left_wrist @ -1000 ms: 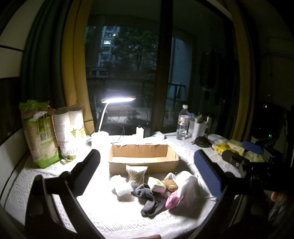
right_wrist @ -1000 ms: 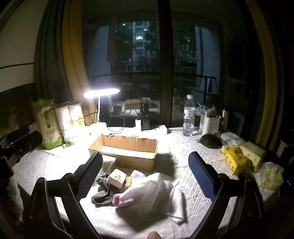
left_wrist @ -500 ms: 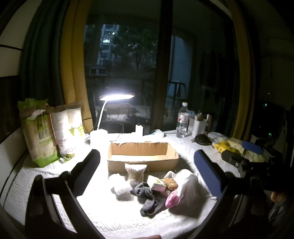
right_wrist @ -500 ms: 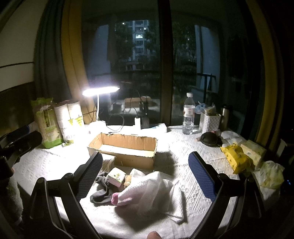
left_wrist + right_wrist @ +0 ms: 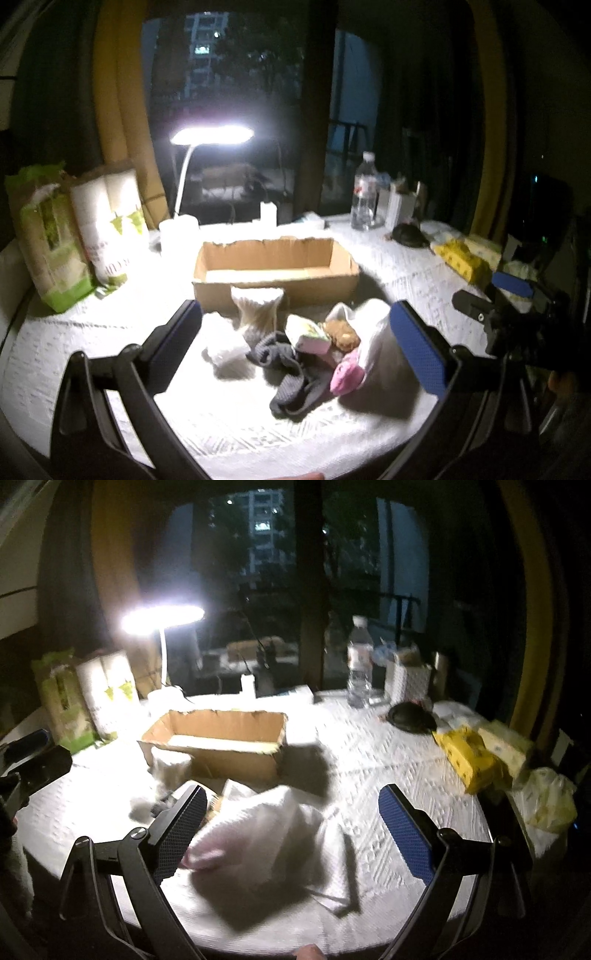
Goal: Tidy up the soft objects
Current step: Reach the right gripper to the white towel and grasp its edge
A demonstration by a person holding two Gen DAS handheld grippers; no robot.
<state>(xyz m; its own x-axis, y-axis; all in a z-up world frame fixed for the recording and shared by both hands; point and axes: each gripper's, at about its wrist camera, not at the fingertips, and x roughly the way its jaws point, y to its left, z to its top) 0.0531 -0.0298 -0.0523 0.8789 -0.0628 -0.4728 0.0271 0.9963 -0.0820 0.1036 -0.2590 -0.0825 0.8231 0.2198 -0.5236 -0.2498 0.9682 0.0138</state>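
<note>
Gaping jaws, both grippers (image 5: 295,339) (image 5: 293,819) empty

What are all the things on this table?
Cardboard box: one, brown, open, mid-table.
White towel: one, crumpled, in front of the box.
Grey sock: one, dark grey, in the pile.
Pink sock: one, beside the towel.
Brown plush: one, in the pile.
Desk lamp: one, white, lit, behind the box.
Paper cup packs: two, left edge.
Water bottle: one, clear, at the back.
Yellow packet: one, right side.
Left tongs: open, above the pile.
Right tongs: open, over the towel.
</note>
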